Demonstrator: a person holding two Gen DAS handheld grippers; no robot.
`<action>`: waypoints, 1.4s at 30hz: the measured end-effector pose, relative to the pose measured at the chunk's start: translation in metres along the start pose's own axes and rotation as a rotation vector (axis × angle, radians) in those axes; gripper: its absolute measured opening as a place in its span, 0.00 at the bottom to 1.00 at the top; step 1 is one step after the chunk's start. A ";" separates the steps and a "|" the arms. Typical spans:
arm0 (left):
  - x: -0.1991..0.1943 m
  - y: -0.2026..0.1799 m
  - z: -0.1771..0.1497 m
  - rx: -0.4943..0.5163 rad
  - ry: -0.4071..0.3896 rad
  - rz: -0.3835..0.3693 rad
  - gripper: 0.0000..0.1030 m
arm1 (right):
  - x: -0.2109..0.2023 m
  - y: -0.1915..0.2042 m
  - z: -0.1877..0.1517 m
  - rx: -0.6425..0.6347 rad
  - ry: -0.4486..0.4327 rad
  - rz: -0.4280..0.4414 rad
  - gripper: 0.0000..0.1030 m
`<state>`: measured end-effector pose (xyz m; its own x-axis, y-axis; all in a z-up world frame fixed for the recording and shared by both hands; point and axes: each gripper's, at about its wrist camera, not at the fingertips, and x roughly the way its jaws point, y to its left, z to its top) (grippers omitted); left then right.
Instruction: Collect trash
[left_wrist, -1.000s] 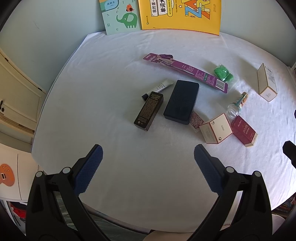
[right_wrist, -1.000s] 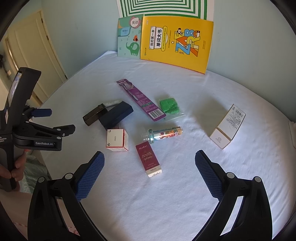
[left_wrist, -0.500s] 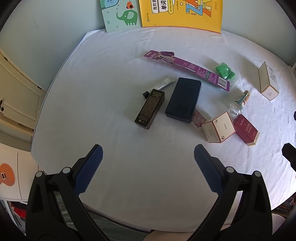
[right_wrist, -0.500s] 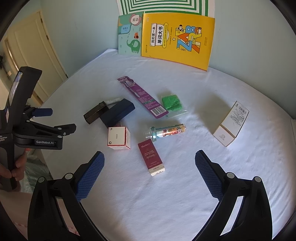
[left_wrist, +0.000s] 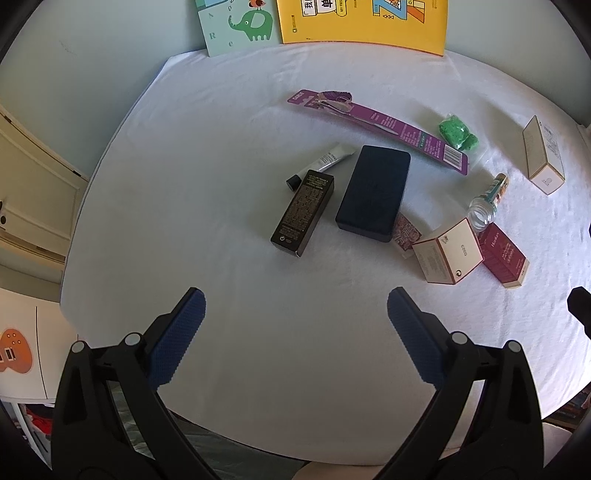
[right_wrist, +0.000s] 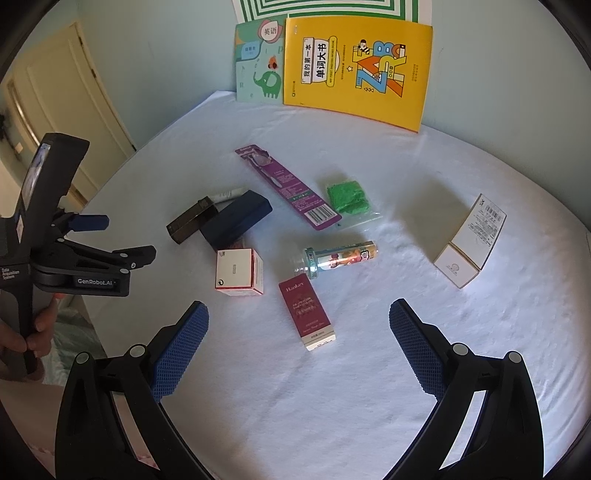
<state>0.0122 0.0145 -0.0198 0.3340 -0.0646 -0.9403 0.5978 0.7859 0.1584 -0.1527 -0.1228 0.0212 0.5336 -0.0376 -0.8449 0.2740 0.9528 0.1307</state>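
Holding both tools wide and empty: your left gripper (left_wrist: 295, 325) and right gripper (right_wrist: 299, 332) hover above the white-sheeted table (right_wrist: 424, 177), jaws spread, nothing between them.
Trash location: litter clusters mid-table; from the right wrist view, the maroon box (right_wrist: 307, 314) lies at 12 o'clock just ahead, the plastic bottle (right_wrist: 338, 256) beyond it.
Risk, rolling: the bottle lies on its side; a glancing pinch could send it away.
Risk, crowding: the white-and-red box (right_wrist: 238, 271) sits beside the dark blue case (right_wrist: 236, 221), so you may knock a neighbour.
Risk, flat items: the purple toothbrush card (right_wrist: 288, 186) and green bag (right_wrist: 347, 197) lie flat; your pads may slip off.
Readable writing: "Hankey" on the maroon box; "GenRobot.AI" on your left tool.
Unreadable: black box (left_wrist: 303, 212) print too small.
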 end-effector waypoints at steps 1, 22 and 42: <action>0.002 0.000 0.000 0.003 0.004 -0.001 0.94 | 0.002 0.000 0.000 -0.002 0.003 0.003 0.94; 0.064 0.027 0.037 0.137 0.087 -0.040 0.94 | 0.058 -0.002 0.000 -0.015 0.130 0.004 0.94; 0.099 0.016 0.061 0.287 0.070 -0.028 0.83 | 0.097 -0.003 -0.005 -0.057 0.255 -0.016 0.58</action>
<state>0.0995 -0.0170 -0.0921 0.2690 -0.0332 -0.9626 0.7912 0.5775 0.2012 -0.1055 -0.1281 -0.0640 0.3089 0.0172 -0.9509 0.2313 0.9685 0.0927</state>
